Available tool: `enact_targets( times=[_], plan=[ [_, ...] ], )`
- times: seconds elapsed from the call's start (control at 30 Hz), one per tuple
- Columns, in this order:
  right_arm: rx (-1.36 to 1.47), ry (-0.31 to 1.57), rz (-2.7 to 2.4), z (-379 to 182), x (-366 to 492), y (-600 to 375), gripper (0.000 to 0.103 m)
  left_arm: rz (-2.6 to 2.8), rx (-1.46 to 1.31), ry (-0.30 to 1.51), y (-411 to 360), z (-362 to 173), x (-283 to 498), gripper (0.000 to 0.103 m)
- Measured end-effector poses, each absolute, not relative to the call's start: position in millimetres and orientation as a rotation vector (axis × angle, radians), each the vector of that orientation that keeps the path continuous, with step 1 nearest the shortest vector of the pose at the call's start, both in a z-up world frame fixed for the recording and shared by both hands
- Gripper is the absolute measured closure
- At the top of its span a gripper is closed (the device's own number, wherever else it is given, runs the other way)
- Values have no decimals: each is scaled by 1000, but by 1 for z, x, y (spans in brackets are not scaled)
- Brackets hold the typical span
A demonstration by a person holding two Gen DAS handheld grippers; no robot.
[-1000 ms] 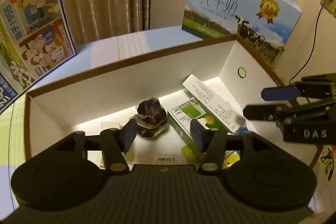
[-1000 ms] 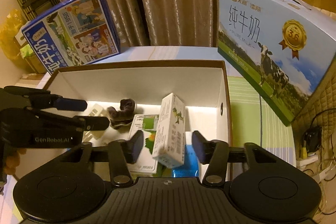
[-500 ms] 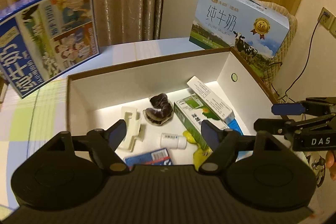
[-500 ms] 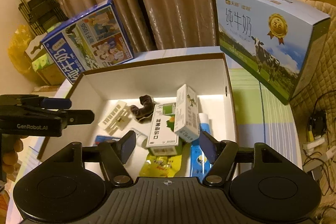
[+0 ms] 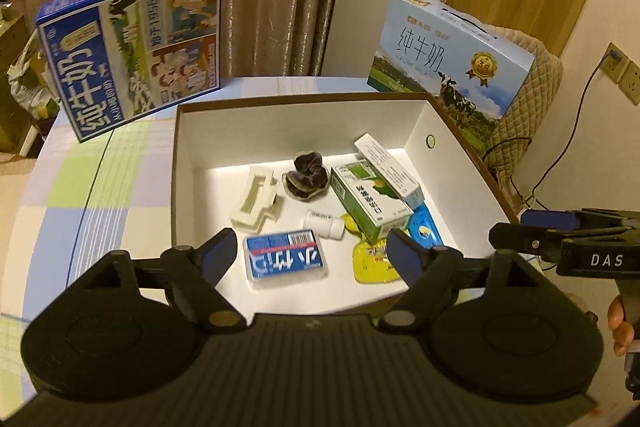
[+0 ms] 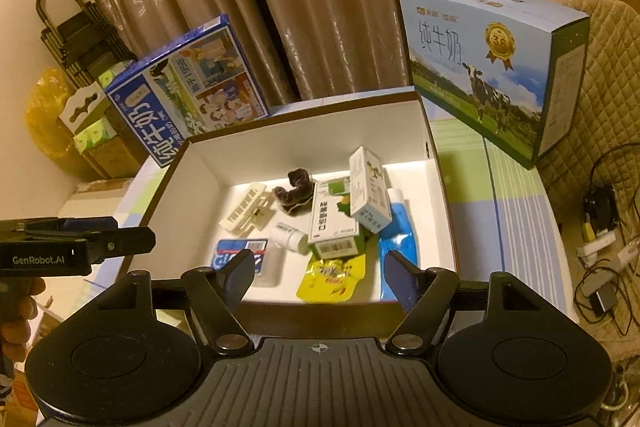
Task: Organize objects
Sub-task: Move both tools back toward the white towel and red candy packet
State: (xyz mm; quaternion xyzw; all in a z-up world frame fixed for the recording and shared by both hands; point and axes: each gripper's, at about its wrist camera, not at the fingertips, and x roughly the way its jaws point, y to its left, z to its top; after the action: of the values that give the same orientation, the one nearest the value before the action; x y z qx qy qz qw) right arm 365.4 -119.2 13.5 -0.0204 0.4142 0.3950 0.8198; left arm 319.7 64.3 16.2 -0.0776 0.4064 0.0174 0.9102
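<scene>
Both emptied and opening: left hand-held gripper (image 5: 310,255) and right hand-held gripper (image 6: 320,271), drawn back above the box (image 5: 280,115). Inside box: carton (image 5: 368,203), tissue packet (image 5: 286,259), pouch (image 5: 372,259). Sorting seemingly finished.

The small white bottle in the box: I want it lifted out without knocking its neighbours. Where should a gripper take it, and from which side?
Judging by its pose, the small white bottle lies on its side on the floor of the box. Come from above and close across its round body near the middle; the yellow pouch crowds its cap end, and the blue-and-white packet lies close by.
</scene>
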Motion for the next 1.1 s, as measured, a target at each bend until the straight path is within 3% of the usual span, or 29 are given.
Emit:
enact_targets(
  times=[1.1],
  plan=[
    [-120,994,855,-18,278,-152,34,119,-252,947,59,-18,197,24]
  ],
)
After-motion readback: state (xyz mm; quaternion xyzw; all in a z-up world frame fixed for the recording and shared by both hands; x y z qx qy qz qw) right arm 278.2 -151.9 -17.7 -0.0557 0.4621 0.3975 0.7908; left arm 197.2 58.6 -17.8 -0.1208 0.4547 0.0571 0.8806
